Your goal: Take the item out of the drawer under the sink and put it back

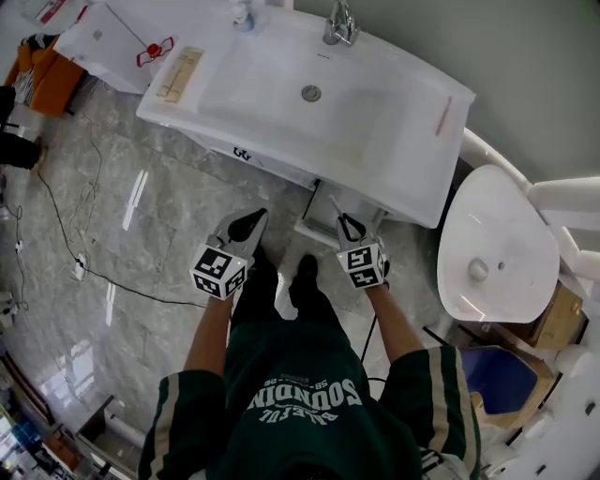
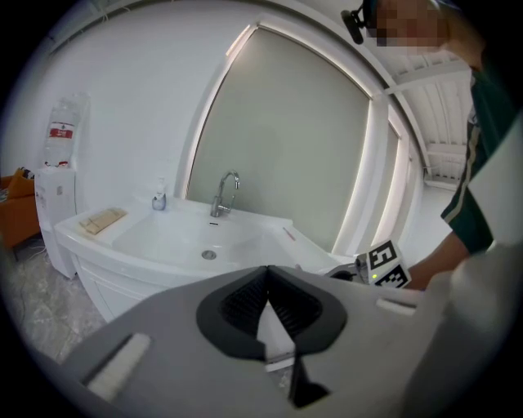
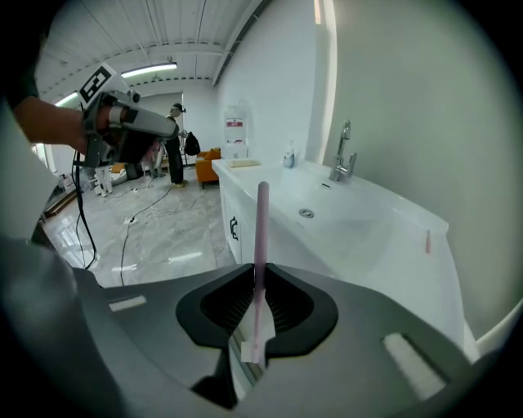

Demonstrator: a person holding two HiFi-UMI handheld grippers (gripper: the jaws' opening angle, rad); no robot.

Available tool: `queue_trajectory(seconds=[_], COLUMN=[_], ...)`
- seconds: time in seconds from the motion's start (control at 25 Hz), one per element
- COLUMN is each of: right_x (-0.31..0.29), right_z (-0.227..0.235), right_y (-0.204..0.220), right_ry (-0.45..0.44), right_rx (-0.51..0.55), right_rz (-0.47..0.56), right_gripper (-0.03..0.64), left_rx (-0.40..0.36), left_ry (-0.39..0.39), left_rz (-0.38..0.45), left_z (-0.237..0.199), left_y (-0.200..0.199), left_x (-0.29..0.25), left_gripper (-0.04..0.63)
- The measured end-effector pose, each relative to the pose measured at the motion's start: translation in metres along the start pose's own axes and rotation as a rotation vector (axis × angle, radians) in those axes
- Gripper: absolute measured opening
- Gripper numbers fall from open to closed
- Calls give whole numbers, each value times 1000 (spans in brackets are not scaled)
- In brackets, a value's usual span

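Observation:
A white sink cabinet stands in front of me, and its drawer is pulled out under the basin's front edge. My right gripper hovers just over that drawer. In the right gripper view my right gripper is shut on a thin pink stick, which stands straight up out of the jaws. My left gripper hangs left of the drawer, above the floor. In the left gripper view my left gripper has its jaws together with nothing held.
A faucet, a soap bottle and a wooden tray sit on the basin. A second pink stick lies on its right rim. A toilet stands close at the right. Cables run across the floor at the left.

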State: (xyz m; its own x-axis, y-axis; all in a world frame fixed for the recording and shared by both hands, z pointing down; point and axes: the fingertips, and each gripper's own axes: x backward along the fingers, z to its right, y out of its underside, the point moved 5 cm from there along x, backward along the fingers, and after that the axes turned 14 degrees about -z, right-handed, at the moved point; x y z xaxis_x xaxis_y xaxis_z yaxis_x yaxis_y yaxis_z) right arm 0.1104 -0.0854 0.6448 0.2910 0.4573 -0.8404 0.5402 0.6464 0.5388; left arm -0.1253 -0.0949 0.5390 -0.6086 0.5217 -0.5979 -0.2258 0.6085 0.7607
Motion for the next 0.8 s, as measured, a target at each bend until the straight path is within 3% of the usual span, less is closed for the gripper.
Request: queue_trajectory(seconds=[0.36,0.8], right_x=[-87,-187], right_z=[4,17], right_y=[49,88], right_ry=[-52,-33], right_rx=[7,-75], right_rz=[-195,-402], right_gripper=[48,48], left_rx=[17,81], left_ry=[7,-34], left_rz=[-31,-87], left_z=[-8,-34], left_y=[19,64], left_x=[-16,-25], left_gripper=[49,49])
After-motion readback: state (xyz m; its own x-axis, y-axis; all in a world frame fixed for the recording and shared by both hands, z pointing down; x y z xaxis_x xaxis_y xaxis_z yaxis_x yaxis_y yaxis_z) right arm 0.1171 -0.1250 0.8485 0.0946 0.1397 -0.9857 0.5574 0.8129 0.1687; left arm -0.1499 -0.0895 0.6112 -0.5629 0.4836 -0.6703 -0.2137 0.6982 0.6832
